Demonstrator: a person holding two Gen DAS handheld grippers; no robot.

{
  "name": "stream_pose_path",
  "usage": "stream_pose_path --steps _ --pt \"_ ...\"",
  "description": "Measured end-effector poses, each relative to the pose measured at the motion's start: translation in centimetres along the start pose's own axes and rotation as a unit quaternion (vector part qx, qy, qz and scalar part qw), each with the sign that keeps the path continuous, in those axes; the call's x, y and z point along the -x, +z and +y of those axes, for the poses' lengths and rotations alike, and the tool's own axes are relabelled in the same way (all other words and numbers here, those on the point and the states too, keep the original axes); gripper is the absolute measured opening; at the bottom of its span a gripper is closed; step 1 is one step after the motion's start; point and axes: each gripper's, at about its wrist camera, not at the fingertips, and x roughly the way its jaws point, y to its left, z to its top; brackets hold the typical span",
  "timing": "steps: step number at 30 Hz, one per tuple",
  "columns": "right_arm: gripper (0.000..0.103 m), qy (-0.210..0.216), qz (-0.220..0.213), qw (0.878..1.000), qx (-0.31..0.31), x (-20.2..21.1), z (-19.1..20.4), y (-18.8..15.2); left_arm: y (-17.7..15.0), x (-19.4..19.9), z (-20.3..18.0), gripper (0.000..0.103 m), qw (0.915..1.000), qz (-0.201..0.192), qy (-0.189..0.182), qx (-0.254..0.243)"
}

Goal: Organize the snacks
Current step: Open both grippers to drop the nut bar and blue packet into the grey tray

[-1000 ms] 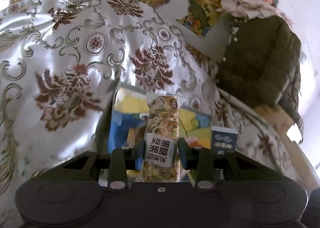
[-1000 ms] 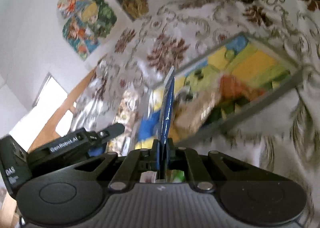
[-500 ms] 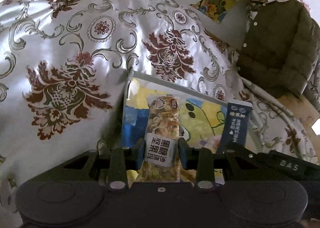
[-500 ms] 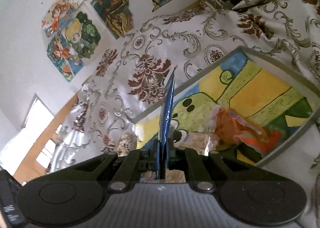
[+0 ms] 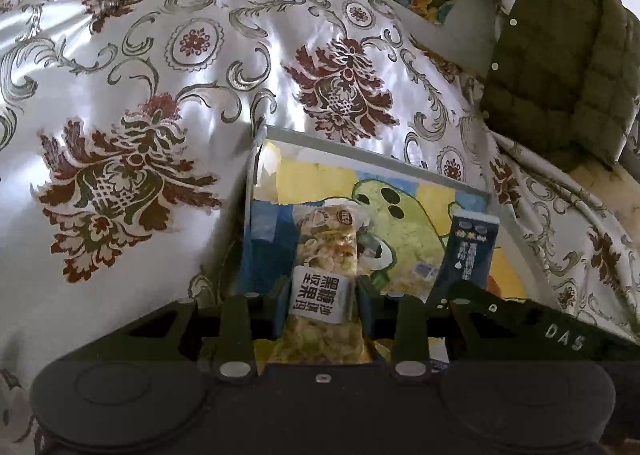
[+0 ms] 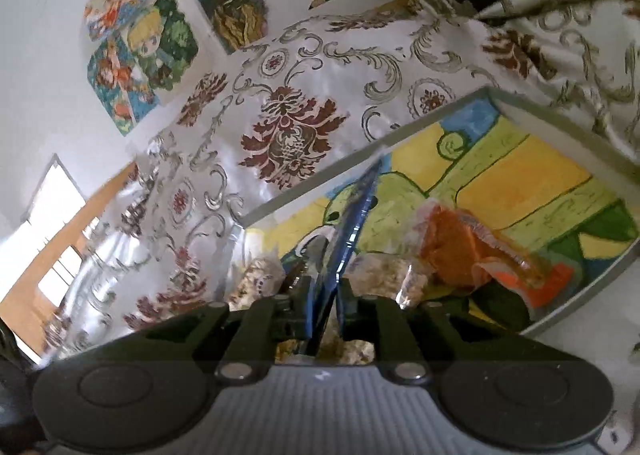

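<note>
A grey-rimmed tray with a cartoon picture on its floor lies on the patterned cloth. My left gripper is shut on a clear-wrapped nut bar with a white label, held over the tray's near left part. My right gripper is over the same tray and its jaws are opening. A thin dark blue packet stands edge-on between them, leaning, with a gap beside it. The same blue packet shows to the right of the nut bar. An orange snack and another nut bar lie in the tray.
Shiny white cloth with brown flower patterns covers the surface around the tray. An olive padded jacket hangs at the far right. Colourful posters are on the white wall behind. A wooden edge shows at the left.
Both grippers came forward and down over the tray. The right jaws have parted a little and the blue packet now leans between them. The left grip on the nut bar is unchanged.
</note>
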Motion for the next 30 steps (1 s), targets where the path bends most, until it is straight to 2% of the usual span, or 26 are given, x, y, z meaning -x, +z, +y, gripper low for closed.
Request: stream_pose_path --steps 3,8,12,17,19,23,27,30 --pt "0.017 -0.013 0.002 1.000 0.011 0.3 0.4 -0.1 0.1 0.3 0.2 0.041 1.0000 0.001 0.002 0.009" --pt "0.057 -0.035 -0.001 0.999 0.029 1.3 0.9 0.3 0.5 1.6 -0.1 0.063 0.9997 -0.017 -0.007 0.012" --pt "0.070 -0.052 -0.014 0.997 0.055 3.1 1.4 1.0 0.9 3.0 -0.7 0.079 0.9994 -0.034 -0.011 0.002" --pt "0.089 -0.072 -0.046 0.994 0.064 6.6 1.5 2.1 1.1 5.6 -1.7 0.093 0.9977 -0.066 0.010 -0.016" --pt "0.094 -0.076 -0.057 0.994 0.063 8.1 1.5 2.5 1.1 6.9 -2.1 0.099 0.9963 -0.081 0.016 -0.026" --pt "0.101 -0.088 -0.077 0.989 0.087 11.2 1.9 2.7 0.7 10.0 -3.2 0.102 0.9932 -0.106 0.019 -0.044" --pt "0.103 -0.092 -0.097 0.985 0.105 14.4 2.4 2.2 -0.2 12.5 -4.7 0.102 0.9901 -0.122 0.026 -0.064" --pt "0.103 -0.103 -0.104 0.983 0.112 16.6 2.4 1.5 -1.4 14.4 -6.3 0.102 0.9861 -0.128 0.034 -0.100"
